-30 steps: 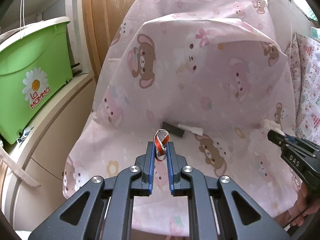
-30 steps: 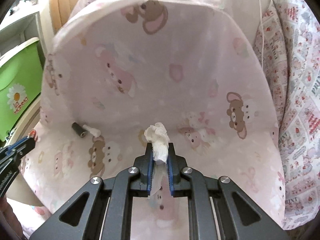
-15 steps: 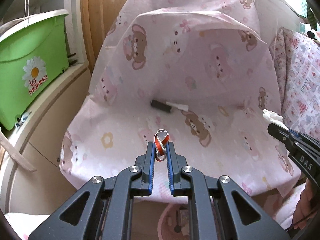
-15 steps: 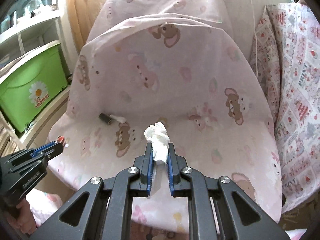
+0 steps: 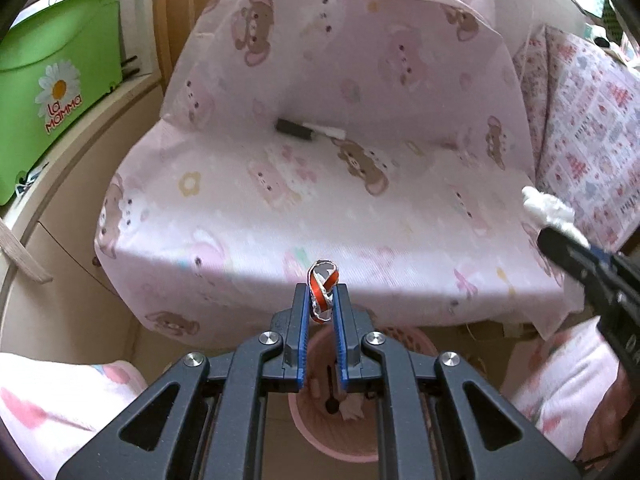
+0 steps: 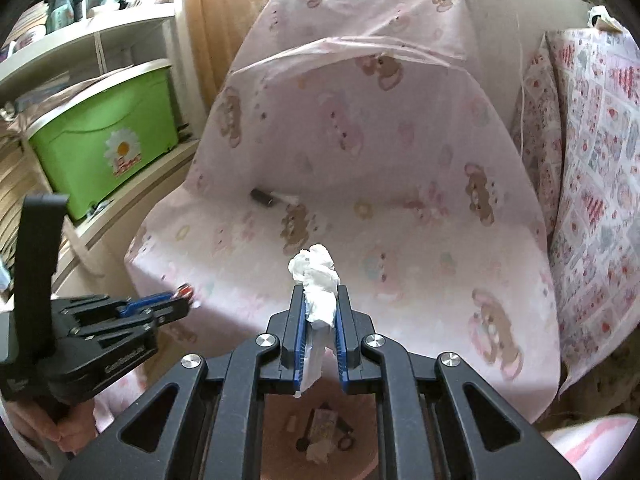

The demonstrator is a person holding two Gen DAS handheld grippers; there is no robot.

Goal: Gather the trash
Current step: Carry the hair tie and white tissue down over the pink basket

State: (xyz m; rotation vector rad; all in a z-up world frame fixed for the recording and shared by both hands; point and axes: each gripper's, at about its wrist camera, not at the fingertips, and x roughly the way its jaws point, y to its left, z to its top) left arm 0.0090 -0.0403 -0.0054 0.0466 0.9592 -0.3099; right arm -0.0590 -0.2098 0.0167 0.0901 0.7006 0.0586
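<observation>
From the left wrist view, the left gripper (image 5: 321, 300) has its fingers pinched on a red-and-silver wrapper (image 5: 322, 290), held above the pink bin (image 5: 304, 424) on the floor (some scraps already lie inside). A dark tube (image 5: 296, 129) rests on the chair's pink cover (image 5: 360, 184).

From the right wrist view, the right gripper (image 6: 320, 304) is clamped on a crumpled white tissue (image 6: 317, 280) over the same bin (image 6: 276, 416). A green box (image 6: 108, 136) sits on the shelf.
</observation>
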